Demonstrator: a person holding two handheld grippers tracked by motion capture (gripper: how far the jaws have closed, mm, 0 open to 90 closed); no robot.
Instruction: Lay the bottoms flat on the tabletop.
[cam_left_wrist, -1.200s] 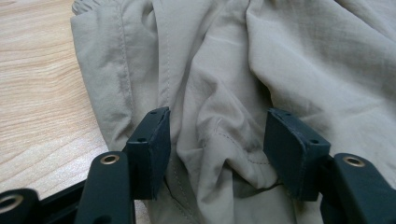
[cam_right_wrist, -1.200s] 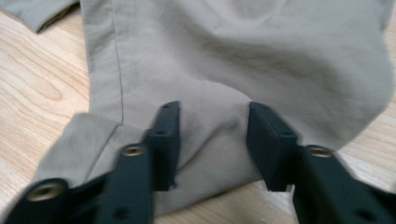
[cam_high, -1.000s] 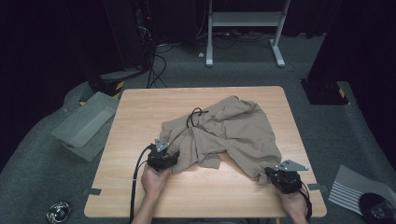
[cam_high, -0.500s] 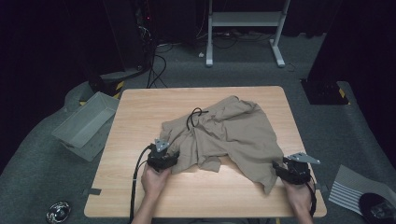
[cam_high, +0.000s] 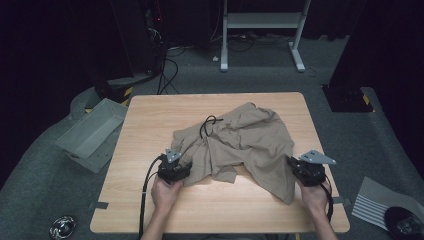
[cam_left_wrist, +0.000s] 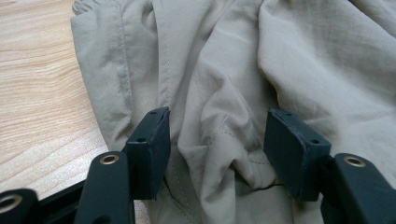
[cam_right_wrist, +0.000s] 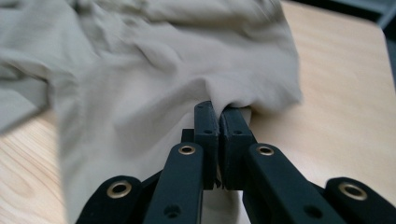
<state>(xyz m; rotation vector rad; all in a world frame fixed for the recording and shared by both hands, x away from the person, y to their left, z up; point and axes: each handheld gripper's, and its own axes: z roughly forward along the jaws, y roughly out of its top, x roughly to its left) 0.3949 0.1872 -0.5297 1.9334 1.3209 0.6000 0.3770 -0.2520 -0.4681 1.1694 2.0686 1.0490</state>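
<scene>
garment: beige shorts (cam_high: 240, 145) lie crumpled across the middle of the wooden table (cam_high: 145, 125), a black drawstring (cam_high: 207, 125) looped on top near the far side.
weight: light by the look of it; one pinch should lift a whole edge.
stiffness: soft and limp, thin woven cloth that folds and sags wherever it is not held.
slip: judged a little slick, so a shallow pinch on a single layer may creep out.
fragility: none to speak of; the risk is bunching, not damage.
left gripper (cam_left_wrist: 215, 140): jaws released and standing wide, one on each side of a raised fold at the near left edge of the cloth, pads not pressing it.
right gripper (cam_right_wrist: 219, 140): jaws have just been opening and closing again and are now clenched on the hem at the near right corner, cloth caught between the pads.
where to hold: seams, hems or the waistband, where layers are doubled and bite better.
left's best spot: probably the stitched ridge between its jaws.
caution: pulling the two grips apart unevenly could twist the cloth.
</scene>
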